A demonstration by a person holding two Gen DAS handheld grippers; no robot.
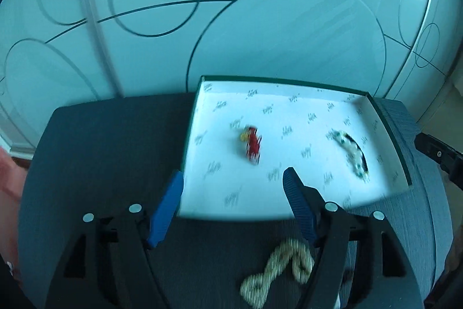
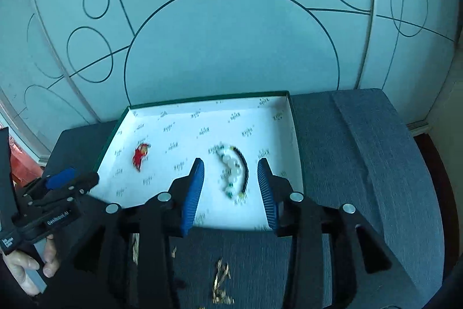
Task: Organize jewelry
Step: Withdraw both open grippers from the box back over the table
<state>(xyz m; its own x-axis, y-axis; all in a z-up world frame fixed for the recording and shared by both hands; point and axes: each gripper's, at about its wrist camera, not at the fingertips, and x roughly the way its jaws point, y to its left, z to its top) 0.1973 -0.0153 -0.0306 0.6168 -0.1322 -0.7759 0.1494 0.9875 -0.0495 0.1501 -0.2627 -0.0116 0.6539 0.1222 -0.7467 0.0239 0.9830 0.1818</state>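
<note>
A shallow box with a green rim (image 1: 283,81) (image 2: 202,99) and a white printed lining sits on the dark table (image 1: 101,149). Inside it lie a small red and yellow piece (image 1: 253,145) (image 2: 141,155) and a bracelet of white, green and black beads (image 1: 351,152) (image 2: 235,174). My left gripper (image 1: 233,178) hangs open over the box's near left corner, with nothing between its blue pads. My right gripper (image 2: 230,163) stands open above the bead bracelet, its pads on either side and clear of it. A pale gold chain (image 1: 277,271) lies on the table in front of the box.
Small gold pieces (image 2: 221,277) lie on the table by the near edge. A glossy white cabinet front with dark circle lines (image 2: 231,48) rises right behind the table. A hand (image 2: 26,265) holds the left gripper's handle at the left edge.
</note>
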